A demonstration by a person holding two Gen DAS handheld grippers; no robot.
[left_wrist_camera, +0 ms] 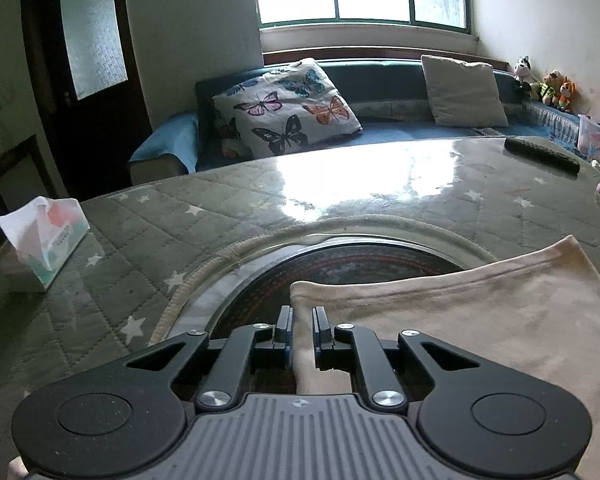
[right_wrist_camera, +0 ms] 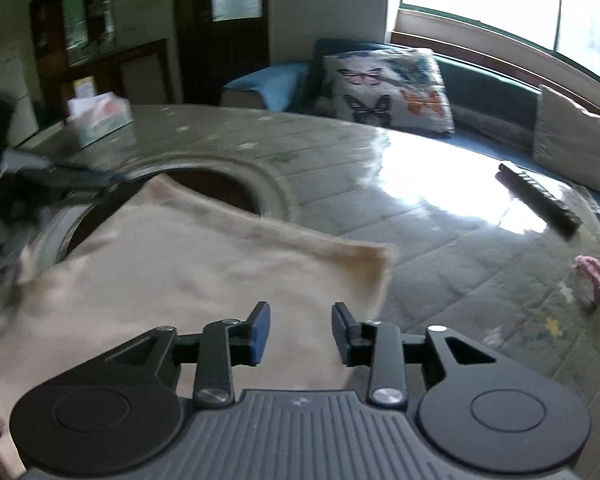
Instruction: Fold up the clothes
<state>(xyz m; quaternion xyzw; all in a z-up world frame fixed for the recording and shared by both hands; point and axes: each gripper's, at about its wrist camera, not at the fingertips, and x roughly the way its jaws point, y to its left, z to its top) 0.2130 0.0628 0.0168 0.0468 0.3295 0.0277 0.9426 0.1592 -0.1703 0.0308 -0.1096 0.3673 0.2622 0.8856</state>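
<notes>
1. beige cloth [right_wrist_camera: 188, 276] lies spread over the near part of the quilted table [left_wrist_camera: 228, 192], partly covering the round dark inset [left_wrist_camera: 364, 268] at the table's middle

2. left gripper [left_wrist_camera: 301, 320] has its jaws nearly together, pinching a fold of the cloth's left edge; fabric runs up between the pads, so this hand holds it

3. right gripper [right_wrist_camera: 300, 320] has its jaws spread, nothing between the pads; it sits just above the cloth's near-right part, cloth under it, not gripped

4. key relation: from the right gripper the cloth's free far-right corner [right_wrist_camera: 380, 260] lies ahead and slightly right, near; the rest of the cloth runs off to its left toward the left gripper

5. long axis of the cloth: roughly side to side across the table, left gripper at one end, loose corner at the other; the far hem tilts, left end further away than the right in the right wrist view

6. right hand is the nearer one to the loose corner; judgement: next move likely needs that hand to take hold on that side so both ends can be folded together

7. right wrist view is blurred, exact cloth outline at far left is unclear
</notes>
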